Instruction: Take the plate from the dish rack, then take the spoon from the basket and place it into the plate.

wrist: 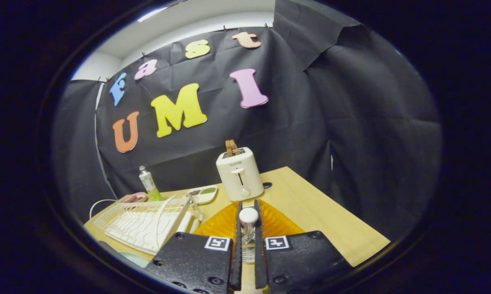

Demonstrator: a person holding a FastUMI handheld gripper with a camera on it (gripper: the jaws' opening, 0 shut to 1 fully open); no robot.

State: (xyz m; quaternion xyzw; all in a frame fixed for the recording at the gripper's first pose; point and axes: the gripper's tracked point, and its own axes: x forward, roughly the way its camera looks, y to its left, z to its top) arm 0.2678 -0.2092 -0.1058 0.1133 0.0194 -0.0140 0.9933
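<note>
An orange ribbed plate [219, 223] lies flat on the wooden table, under and to both sides of my fingers, just in front of the toaster. My gripper [248, 207] is shut on the spoon [248, 216]. The spoon's white rounded end sticks up between the fingers, above the plate's middle. Its lower part runs down between them, with a bit of metal showing near their base. The white wire dish rack [141, 223] stands on the table to the left of the plate.
A white toaster [239, 173] with slices in it stands just beyond the plate. Behind the rack are a tube [148, 183], a pink item [133, 198] and a small dish [204, 194]. The table [323, 216] stretches bare to the right, up to the black cloth wall.
</note>
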